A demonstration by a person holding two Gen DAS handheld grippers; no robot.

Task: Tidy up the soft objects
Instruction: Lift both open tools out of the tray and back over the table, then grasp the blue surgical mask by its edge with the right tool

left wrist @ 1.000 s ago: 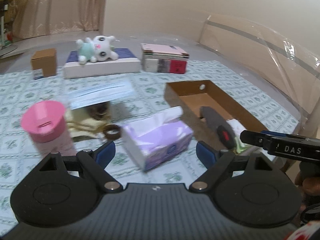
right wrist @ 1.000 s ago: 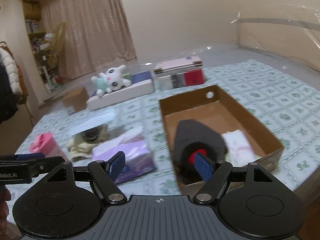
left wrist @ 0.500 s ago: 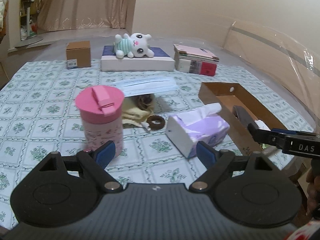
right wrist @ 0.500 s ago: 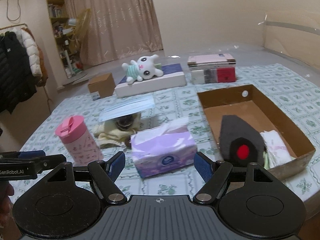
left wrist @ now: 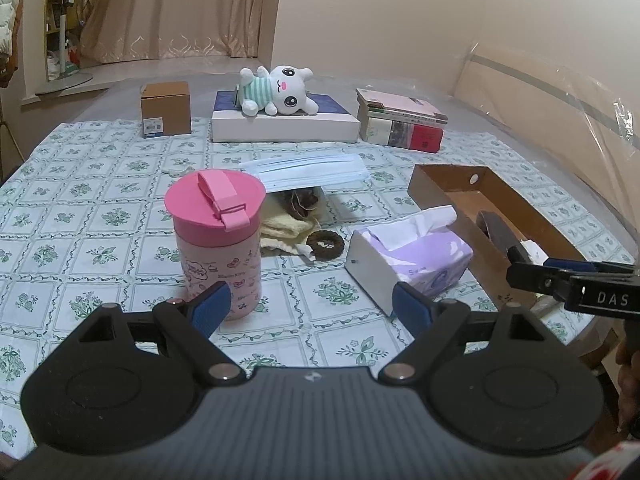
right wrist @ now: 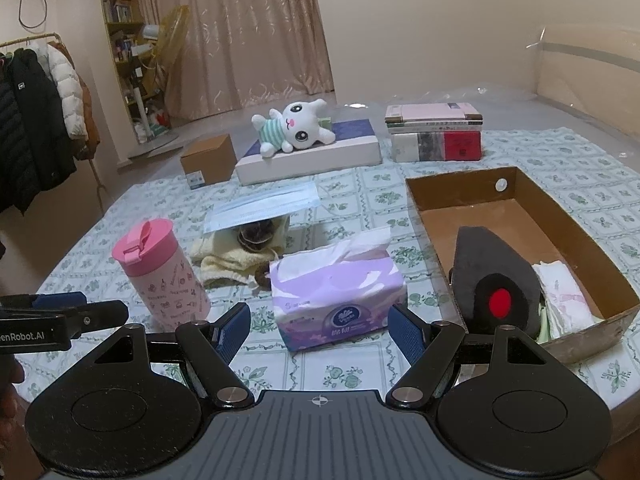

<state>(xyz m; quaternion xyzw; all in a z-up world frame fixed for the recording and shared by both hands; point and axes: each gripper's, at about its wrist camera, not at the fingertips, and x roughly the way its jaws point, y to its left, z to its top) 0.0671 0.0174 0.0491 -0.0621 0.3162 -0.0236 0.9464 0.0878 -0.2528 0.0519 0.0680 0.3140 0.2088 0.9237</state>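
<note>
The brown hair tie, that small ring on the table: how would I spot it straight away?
Start at the pink tumbler on the patterned tablecloth. Just right of it lies a crumpled yellow cloth. The brown hair tie sits at that cloth's edge, beside the purple tissue pack: the only small dark ring there.

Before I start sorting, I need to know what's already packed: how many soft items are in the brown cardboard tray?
2, possibly more. In the cardboard tray, a dark grey fabric piece with a red spot lies at the near end, folded white cloth right beside it. A greenish edge beneath may be another.
</note>
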